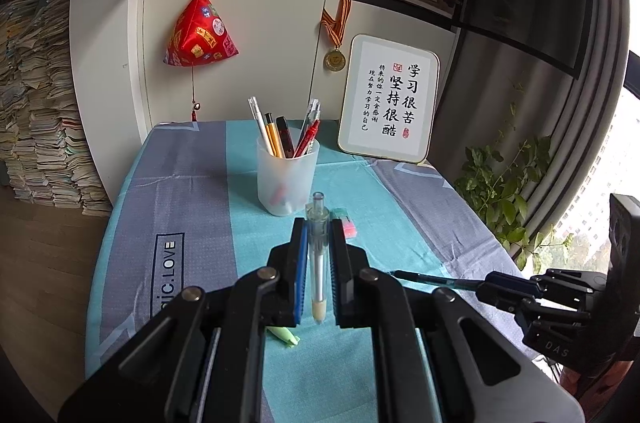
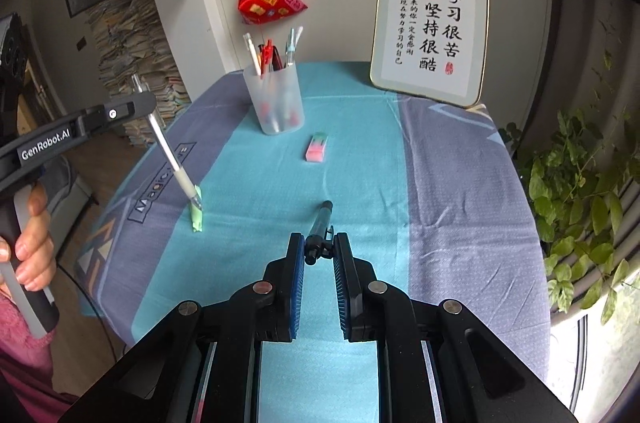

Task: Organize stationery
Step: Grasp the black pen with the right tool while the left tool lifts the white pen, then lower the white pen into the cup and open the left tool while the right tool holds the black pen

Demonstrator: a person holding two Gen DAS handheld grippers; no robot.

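**Both fingers loaded, pens not yet in cup**

My left fingers [image 1: 318,235] are clamped on a clear pen [image 1: 318,255] near its top, its tip down at a green cap [image 2: 196,213] lying on the tabletop [image 2: 360,183], seemingly to seat it. My right fingers [image 2: 319,247] grip a dark pen [image 2: 321,223] by its clip end, barrel pointing forward. The cup [image 1: 287,175] stands beyond, already holding several pens; an eraser [image 2: 317,147] lies loose near it.

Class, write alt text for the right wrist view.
The right tongs grip a dark pen above a blue tablecloth. Left, the other tongs hold a clear pen; behind stand a pen cup and an eraser.
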